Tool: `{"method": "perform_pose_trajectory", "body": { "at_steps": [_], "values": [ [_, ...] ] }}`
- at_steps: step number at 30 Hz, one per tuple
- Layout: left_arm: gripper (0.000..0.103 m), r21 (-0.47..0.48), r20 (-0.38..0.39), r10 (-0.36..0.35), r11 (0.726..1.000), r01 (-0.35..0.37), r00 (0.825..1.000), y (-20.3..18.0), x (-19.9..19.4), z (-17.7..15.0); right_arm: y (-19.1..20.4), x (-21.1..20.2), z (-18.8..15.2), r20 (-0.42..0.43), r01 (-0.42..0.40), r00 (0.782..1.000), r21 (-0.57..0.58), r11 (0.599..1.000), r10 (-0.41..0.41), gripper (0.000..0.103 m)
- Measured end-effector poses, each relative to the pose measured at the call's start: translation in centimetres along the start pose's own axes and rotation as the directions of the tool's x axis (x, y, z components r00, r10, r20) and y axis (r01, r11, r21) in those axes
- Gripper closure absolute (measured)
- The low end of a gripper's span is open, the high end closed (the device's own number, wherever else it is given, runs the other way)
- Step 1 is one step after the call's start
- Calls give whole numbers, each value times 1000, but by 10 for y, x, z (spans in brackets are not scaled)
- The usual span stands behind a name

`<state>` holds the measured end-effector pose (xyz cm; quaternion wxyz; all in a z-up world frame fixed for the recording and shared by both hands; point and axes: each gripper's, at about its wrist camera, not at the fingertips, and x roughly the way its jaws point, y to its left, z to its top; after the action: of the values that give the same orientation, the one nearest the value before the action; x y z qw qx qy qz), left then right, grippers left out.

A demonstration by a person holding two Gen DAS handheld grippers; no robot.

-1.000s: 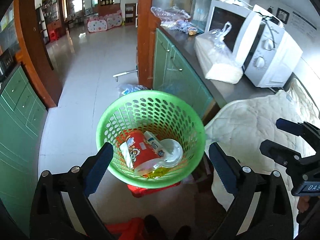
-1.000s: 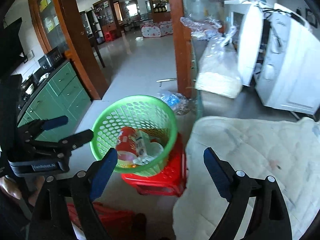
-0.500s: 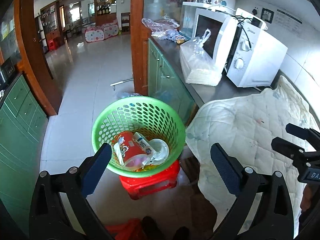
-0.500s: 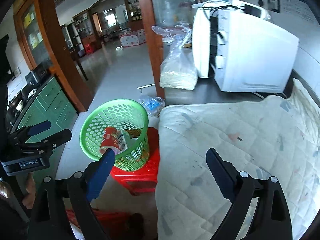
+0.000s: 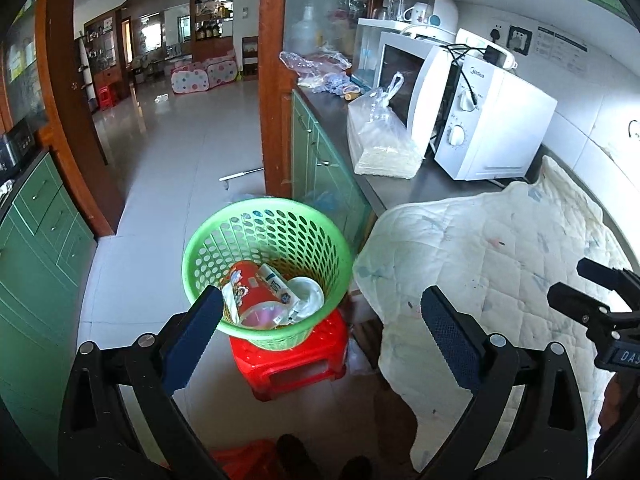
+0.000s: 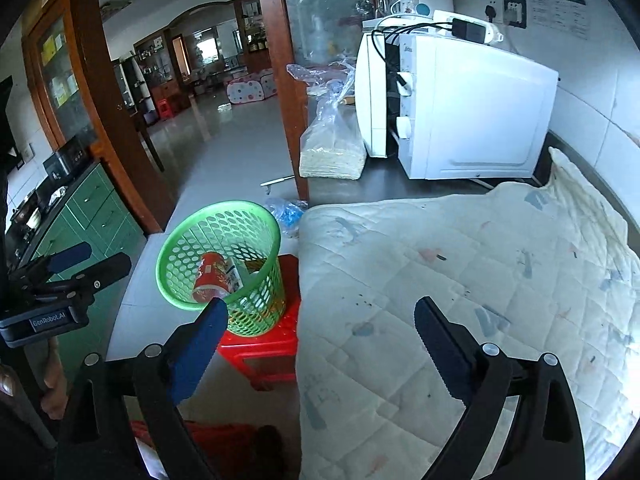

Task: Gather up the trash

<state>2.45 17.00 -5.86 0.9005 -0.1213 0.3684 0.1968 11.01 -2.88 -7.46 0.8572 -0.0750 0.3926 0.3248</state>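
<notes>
A quilted cloth is covering the near counter on the right, with a white microwave and a plastic bag standing farther along it. Left of the counter, a green basket is sitting on a red stool, holding a red cup and wrappers. The left gripper and right gripper are both hanging wide apart, gripping nothing.

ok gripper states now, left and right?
Left gripper: open, holding nothing.
Right gripper: open, holding nothing.
</notes>
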Motion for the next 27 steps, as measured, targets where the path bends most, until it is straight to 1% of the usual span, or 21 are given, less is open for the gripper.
{"method": "perform_pose_trajectory", "body": {
  "at_steps": [2, 4, 6, 10, 12, 19, 24, 27],
  "values": [
    [5, -7, 6, -11, 1000, 11, 1000, -2, -5, -2, -2, -5, -4, -1, 3, 1000, 4, 1000, -3, 12],
    [5, -2, 15, -2, 1000, 2, 1000, -5, -9, -2, -4, -8, -7, 0, 14, 1000, 4, 1000, -14, 12],
    [5, 7, 19, 11, 1000, -11, 1000, -10, -12, -3, -5, -14, -10, 2, 28, 1000, 5, 1000, -28, 12],
    [5, 28, 23, -2, 1000, 2, 1000, -20, -19, -5, -11, -23, -16, 10, 45, 999, 18, 999, -45, 11],
    [5, 48, 38, 9, 999, -11, 999, -26, -24, -6, -14, -27, -19, 11, 51, 999, 24, 998, -51, 11],
    [5, 110, 77, -6, 994, -3, 997, -48, -40, -10, -24, -43, -22, 32, 74, 997, 39, 996, -75, 11],
    [5, 128, 93, -33, 992, 21, 995, -60, -48, -11, -31, -56, -22, 54, 89, 994, 55, 994, -92, 11],
    [5, 139, 110, -38, 990, 23, 993, -66, -53, -12, -34, -64, -24, 70, 101, 992, 59, 993, -105, 11]
  ]
}}
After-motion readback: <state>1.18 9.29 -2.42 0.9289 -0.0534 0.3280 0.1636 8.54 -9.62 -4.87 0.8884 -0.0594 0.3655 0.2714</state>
